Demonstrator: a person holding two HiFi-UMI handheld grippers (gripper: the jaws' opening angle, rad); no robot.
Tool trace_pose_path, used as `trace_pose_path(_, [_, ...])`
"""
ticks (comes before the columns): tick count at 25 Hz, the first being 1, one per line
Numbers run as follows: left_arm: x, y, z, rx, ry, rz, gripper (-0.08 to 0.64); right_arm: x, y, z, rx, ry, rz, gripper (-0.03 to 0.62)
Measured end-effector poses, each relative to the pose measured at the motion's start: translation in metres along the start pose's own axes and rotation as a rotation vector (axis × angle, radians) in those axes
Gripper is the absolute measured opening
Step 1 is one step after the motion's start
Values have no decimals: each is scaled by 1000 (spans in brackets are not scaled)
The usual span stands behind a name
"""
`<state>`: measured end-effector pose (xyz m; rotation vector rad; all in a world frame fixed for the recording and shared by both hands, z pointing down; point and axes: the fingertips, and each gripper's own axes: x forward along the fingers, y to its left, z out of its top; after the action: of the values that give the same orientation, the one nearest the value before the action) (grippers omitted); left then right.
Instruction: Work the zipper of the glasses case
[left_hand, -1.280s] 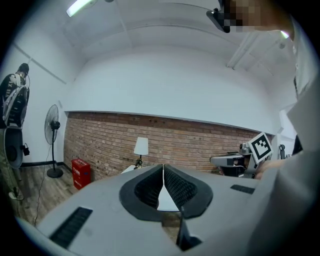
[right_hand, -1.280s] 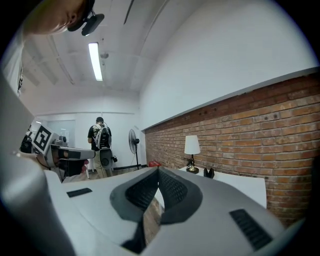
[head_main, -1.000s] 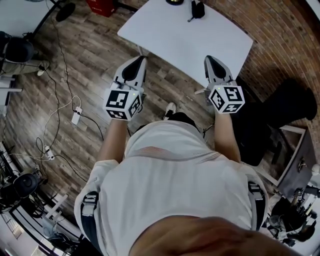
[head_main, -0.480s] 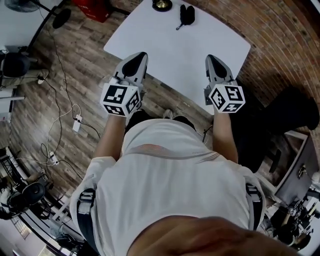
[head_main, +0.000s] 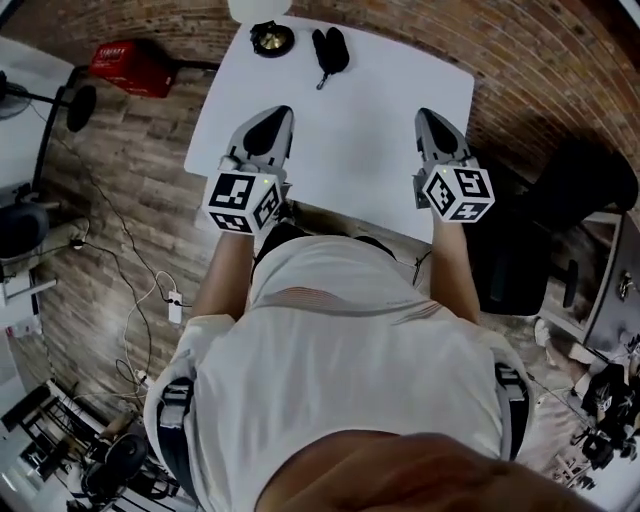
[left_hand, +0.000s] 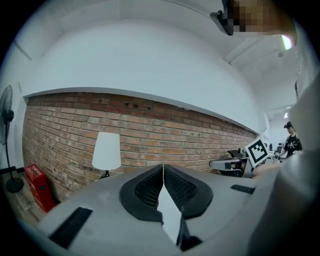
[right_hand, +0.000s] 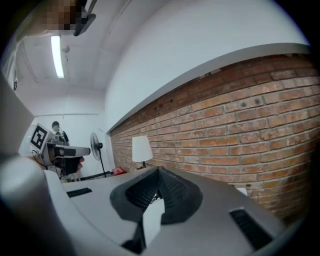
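Observation:
The black glasses case (head_main: 330, 48) lies at the far side of the white table (head_main: 360, 120), with its zipper pull trailing toward me. It is not visible in either gripper view. My left gripper (head_main: 279, 110) hovers over the table's near left part, jaws pressed together with nothing between them (left_hand: 162, 170). My right gripper (head_main: 423, 113) hovers over the near right part, also shut and empty (right_hand: 158, 175). Both point level toward the brick wall, well short of the case.
A white-shaded lamp (left_hand: 106, 151) on a round dark base (head_main: 271, 38) stands just left of the case. A red box (head_main: 135, 65) and a fan (right_hand: 95, 145) stand on the wood floor to the left. A black chair (head_main: 590, 190) sits at the right.
The person has stepped up to the table: both grippers went from over the floor to over the table's near edge. The jaws stayed shut throughout.

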<state>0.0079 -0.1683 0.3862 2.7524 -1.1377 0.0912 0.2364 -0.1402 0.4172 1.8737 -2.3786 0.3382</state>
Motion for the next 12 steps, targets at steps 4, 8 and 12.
trace_pose_path(4, [35, 42, 11, 14, 19, -85, 18, 35, 0, 3, 29, 19, -92, 51])
trace_pose_path(8, [61, 88, 14, 26, 42, -149, 18, 73, 21, 9, 21, 21, -115, 51])
trace_pose_path(12, [80, 130, 3, 27, 65, -183, 18, 112, 35, 4, 25, 37, -146, 51])
